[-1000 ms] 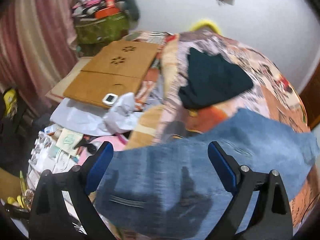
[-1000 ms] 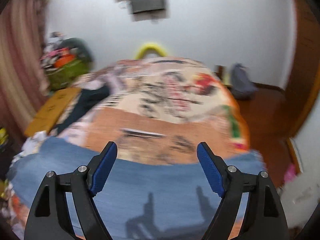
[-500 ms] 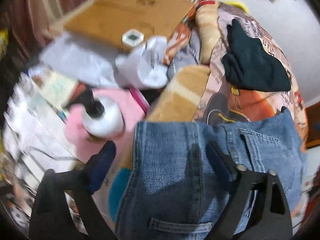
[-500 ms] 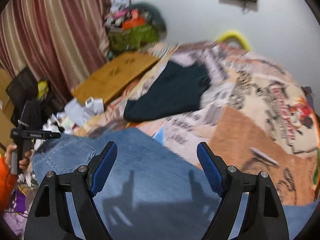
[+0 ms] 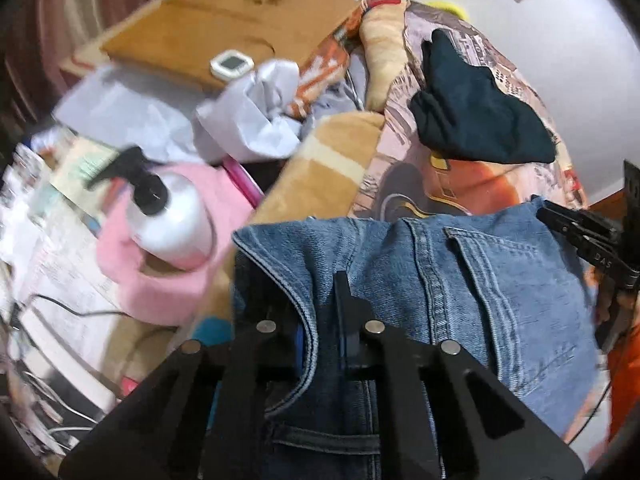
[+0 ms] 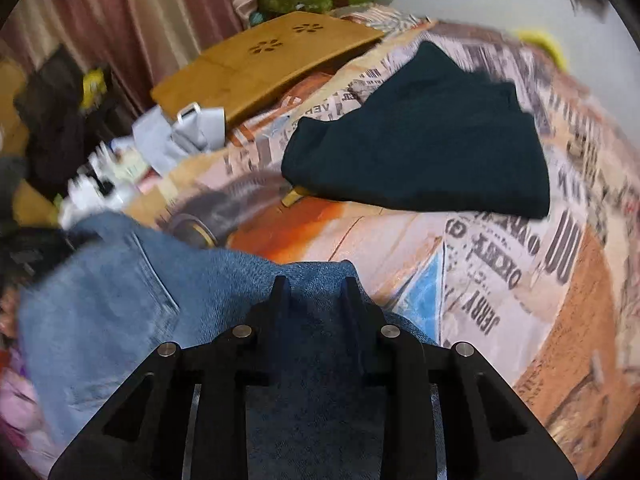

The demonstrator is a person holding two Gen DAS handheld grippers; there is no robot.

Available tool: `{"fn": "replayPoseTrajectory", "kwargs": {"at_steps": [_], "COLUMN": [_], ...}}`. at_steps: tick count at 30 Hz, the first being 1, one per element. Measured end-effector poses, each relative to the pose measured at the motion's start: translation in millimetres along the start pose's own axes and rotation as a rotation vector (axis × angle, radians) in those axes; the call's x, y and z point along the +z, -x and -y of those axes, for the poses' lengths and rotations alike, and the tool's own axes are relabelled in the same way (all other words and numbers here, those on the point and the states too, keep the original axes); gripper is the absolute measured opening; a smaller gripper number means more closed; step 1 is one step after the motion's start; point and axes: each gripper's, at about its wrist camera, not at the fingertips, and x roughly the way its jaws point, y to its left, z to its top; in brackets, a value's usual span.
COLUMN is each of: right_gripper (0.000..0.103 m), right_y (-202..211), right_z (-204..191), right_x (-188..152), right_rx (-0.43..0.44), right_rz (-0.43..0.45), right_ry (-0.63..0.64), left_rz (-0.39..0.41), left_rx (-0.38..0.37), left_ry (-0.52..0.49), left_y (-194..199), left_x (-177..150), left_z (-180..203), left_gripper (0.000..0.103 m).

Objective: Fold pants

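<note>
Jeans [image 5: 480, 288] sit at the near edge of the bed, denim bunched under both our tools. Left gripper [image 5: 316, 300] is closing with the stitched waistband edge between its jaws; right gripper [image 6: 314, 292] is closing on a thicker wad of denim at the other end. Before we lift, we should confirm each bite takes every layer, else the lower ply drags and the fold skews. We'd keep both hands level and the cloth taut between them, then lay it over flat. Just past the jeans, the printed bedspread [image 6: 500, 280] is bare, so that's our landing zone. Further back lies a dark folded garment [image 6: 420, 140]; we stay short of it. The pump bottle [image 5: 168, 216] off the bed's side is a snag risk.
</note>
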Motion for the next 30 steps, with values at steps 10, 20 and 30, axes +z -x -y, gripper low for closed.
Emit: {"fn": "replayPoseTrajectory", "kwargs": {"at_steps": [10,20,30], "right_gripper": [0.02,0.046,0.054], "right_y": [9,94,120], "right_z": [-6,-14,-36], "right_x": [-1,-42,-110], "right_rx": [-0.062,-0.069,-0.154], "right_rz": [0.051,0.244,0.267], "right_ry": [0.01,-0.037,0.029], "left_rz": [0.078,0.251,0.058], "left_rx": [0.214,0.204,0.013], "left_ry": [-0.053,-0.059,0.078], "left_y": [2,82,72], "left_x": [-20,-22,-67], "left_z": [4,13,5], "left_gripper": [0.026,0.087,0.095]}}
